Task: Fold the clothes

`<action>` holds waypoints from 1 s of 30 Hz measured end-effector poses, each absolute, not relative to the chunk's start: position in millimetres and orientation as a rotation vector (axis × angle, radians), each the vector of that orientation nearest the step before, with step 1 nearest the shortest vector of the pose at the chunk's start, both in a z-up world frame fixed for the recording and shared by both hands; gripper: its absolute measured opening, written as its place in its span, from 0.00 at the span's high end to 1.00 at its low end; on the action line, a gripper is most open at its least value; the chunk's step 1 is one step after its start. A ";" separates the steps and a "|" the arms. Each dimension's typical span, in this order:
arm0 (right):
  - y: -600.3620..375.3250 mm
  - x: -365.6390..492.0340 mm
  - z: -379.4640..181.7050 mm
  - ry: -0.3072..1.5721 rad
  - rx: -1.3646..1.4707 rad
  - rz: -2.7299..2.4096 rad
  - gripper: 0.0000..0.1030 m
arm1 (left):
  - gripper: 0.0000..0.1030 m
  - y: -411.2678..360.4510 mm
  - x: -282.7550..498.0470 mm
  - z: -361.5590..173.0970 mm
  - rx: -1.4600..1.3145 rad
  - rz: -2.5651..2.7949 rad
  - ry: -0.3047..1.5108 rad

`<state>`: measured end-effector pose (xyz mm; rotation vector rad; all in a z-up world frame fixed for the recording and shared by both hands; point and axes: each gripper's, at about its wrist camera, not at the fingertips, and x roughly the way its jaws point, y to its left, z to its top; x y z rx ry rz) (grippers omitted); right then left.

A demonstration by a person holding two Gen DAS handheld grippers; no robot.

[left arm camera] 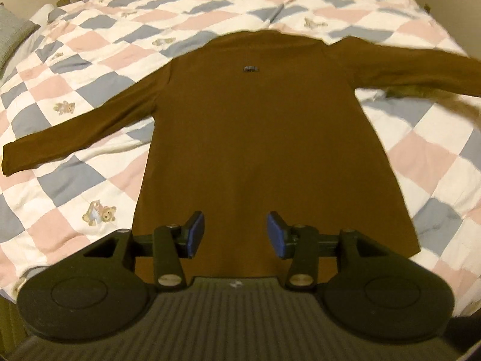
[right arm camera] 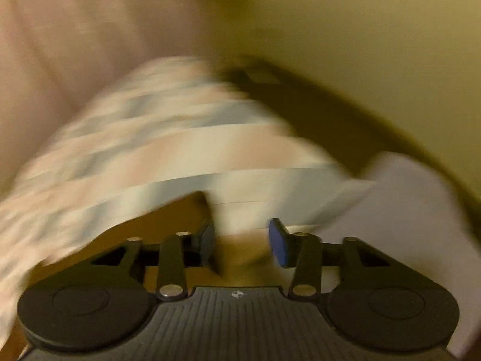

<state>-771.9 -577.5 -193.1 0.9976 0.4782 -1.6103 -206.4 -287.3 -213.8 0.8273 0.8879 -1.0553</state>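
A brown long-sleeved shirt lies flat on the bed, hem toward me, both sleeves spread out to the sides, a small dark label below the collar. My left gripper hovers open over the hem, nothing between its blue pads. In the right wrist view everything is smeared by motion. My right gripper stands open, and a brown strip of the shirt shows just under and left of its fingers. Whether it touches the cloth I cannot tell.
A checked quilt in pink, blue and white with teddy bears covers the bed. A grey pillow lies at the far left. A blurred brownish shape crosses the right edge. A pale lilac surface and yellowish wall show in the right wrist view.
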 end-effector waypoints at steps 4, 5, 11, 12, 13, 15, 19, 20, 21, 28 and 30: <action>-562.2 -757.2 -227.7 0.492 1.042 -1.557 0.55 | 0.59 -284.5 -199.8 -226.2 0.871 -1.017 0.915; -555.1 -742.2 -235.9 0.516 1.044 -1.509 0.51 | 0.59 -281.0 -195.5 -230.1 0.881 -1.009 0.925; -508.5 -633.4 -306.7 0.682 1.215 -1.076 0.50 | 0.59 -256.7 -159.6 -245.5 0.878 -0.924 0.980; -500.1 -618.8 -317.3 0.702 1.259 -1.007 0.50 | 0.59 -250.6 -149.8 -247.0 0.860 -0.906 0.996; -491.7 -604.2 -327.8 0.722 1.303 -0.938 0.49 | 0.59 -244.5 -140.0 -248.5 0.842 -0.887 1.013; -466.6 -573.5 -341.7 0.757 1.374 -0.821 0.45 | 0.59 -227.7 -114.4 -250.8 0.778 -0.847 1.055; -413.7 -530.8 -351.1 0.819 1.416 -0.724 0.36 | 0.58 -196.5 -62.0 -260.8 0.639 -0.778 1.141; -406.4 -524.2 -353.1 0.825 1.424 -0.718 0.35 | 0.56 -190.3 -48.4 -265.7 0.603 -0.768 1.168; -396.6 -521.0 -354.8 0.825 1.440 -0.722 0.35 | 0.54 -185.9 -36.5 -271.7 0.580 -0.760 1.192; -376.5 -504.8 -367.7 0.741 1.501 -0.832 0.29 | 0.52 -191.2 9.8 -314.2 0.529 -0.848 1.282; -373.6 -497.9 -377.0 0.693 1.546 -0.848 0.29 | 0.52 -201.2 12.2 -329.9 0.581 -0.895 1.298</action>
